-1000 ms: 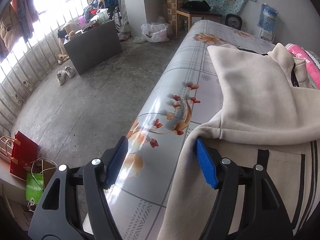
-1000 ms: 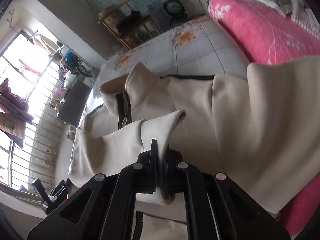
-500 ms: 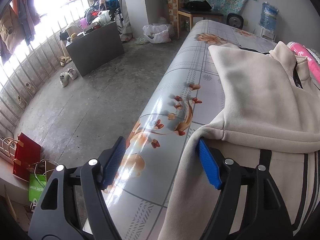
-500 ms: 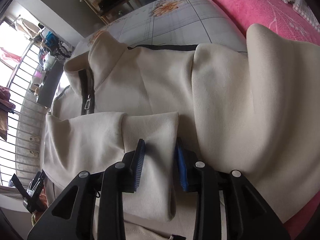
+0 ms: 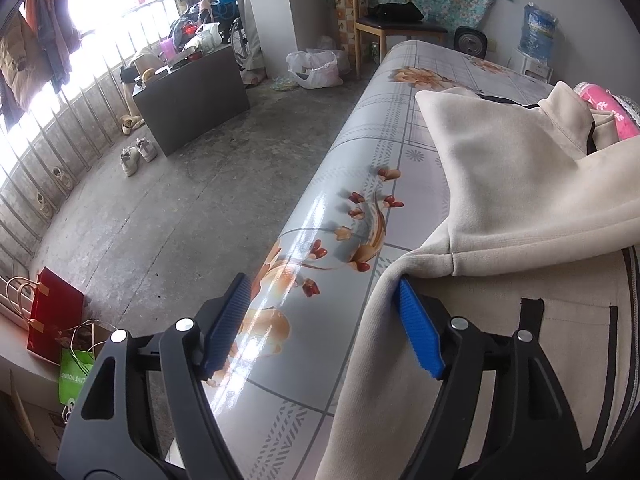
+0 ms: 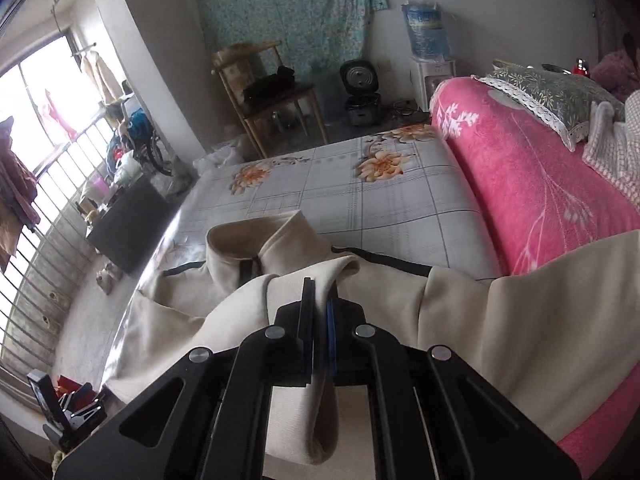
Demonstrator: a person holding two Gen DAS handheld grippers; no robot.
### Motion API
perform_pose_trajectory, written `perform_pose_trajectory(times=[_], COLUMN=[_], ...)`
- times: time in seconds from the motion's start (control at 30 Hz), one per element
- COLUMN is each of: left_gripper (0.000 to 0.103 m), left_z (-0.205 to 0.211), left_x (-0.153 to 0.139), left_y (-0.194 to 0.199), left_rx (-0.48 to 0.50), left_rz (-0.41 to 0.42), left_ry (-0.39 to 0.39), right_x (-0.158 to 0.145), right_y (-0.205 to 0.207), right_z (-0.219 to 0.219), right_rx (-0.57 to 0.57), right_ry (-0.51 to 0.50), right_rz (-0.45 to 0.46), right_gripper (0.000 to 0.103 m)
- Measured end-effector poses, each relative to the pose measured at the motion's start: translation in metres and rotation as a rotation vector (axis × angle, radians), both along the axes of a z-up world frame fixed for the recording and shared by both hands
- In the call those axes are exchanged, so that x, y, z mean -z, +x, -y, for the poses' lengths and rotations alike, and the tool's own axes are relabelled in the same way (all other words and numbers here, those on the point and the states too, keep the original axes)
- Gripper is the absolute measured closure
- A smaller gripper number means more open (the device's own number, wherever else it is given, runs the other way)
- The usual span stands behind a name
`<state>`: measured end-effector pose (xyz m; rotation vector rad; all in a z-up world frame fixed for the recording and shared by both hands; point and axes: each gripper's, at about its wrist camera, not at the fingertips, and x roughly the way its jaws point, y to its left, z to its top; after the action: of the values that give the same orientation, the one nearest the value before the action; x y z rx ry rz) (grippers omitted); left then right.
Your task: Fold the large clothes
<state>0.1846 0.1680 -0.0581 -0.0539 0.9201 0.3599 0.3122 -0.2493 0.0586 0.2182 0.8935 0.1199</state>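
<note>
Right gripper (image 6: 318, 312) clamped on cream jacket (image 6: 500, 320) sleeve, left gripper (image 5: 324, 320) agape beside its hem, over glossy table edge (image 5: 280, 360).

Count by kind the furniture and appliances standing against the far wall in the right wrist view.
Wooden chair: 1
Rice cooker: 1
Water dispenser: 1
Total: 3

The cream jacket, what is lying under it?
Under the cream jacket lies a glossy flower-printed sheet, and at its right edge a pink blanket. Whatever sits directly beneath the jacket's middle is covered by its cloth.
</note>
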Motion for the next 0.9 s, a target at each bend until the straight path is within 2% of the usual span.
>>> perform_pose_trajectory(times=[0.1,0.17,0.23,0.33,0.4,0.47,0.53,0.6,0.7,0.77,0.83,0.9], left_gripper=[0.032,0.032,0.033,0.033,0.033,0.033,0.033,0.035,0.044,0.051,0.054,0.059], left_z=[0.000,0.000,0.001,-0.001,-0.001,0.000,0.002,0.007,0.019,0.023,0.023,0.022], left_x=[0.000,0.000,-0.002,-0.012,-0.031,-0.053,-0.076,-0.094,-0.101,-0.090,-0.069,-0.047], left_y=[0.000,0.000,-0.001,-0.011,-0.024,-0.030,-0.026,-0.009,0.035,0.072,0.112,0.141], left_rx=[0.003,0.010,0.026,0.058,0.085,0.121,0.157,0.206,0.281,0.306,0.300,0.261], left_rz=[0.000,-0.002,-0.006,-0.005,0.045,0.097,0.135,0.167,0.155,0.107,0.038,-0.019], left_ry=[-0.005,-0.006,-0.011,-0.064,-0.085,-0.090,-0.105,-0.129,-0.187,-0.244,-0.310,-0.337], right_x=[0.060,0.082,0.080,0.059,0.046,0.040,0.047,0.061,0.080,0.084,0.083,0.084], right_y=[0.009,0.007,0.000,-0.009,-0.018,-0.027,-0.032,-0.033,-0.033,-0.034,-0.036,-0.035], right_z=[0.008,0.017,0.025,0.026,0.021,0.013,0.007,0.006,0.008,0.010,0.010,0.009], right_rx=[0.020,0.048,0.079,0.073,0.028,-0.027,-0.066,-0.079,-0.069,-0.064,-0.070,-0.081], right_ry=[-0.032,-0.012,0.019,-0.003,-0.024,-0.048,-0.065,-0.086,-0.092,-0.071,-0.073,-0.063], right_rz=[-0.185,-0.244,-0.228,-0.181,-0.160,-0.156,-0.181,-0.217,-0.254,-0.254,-0.241,-0.244], right_gripper=[0.097,0.097,0.092,0.088,0.070,0.059,0.057,0.057,0.057,0.057,0.057,0.063])
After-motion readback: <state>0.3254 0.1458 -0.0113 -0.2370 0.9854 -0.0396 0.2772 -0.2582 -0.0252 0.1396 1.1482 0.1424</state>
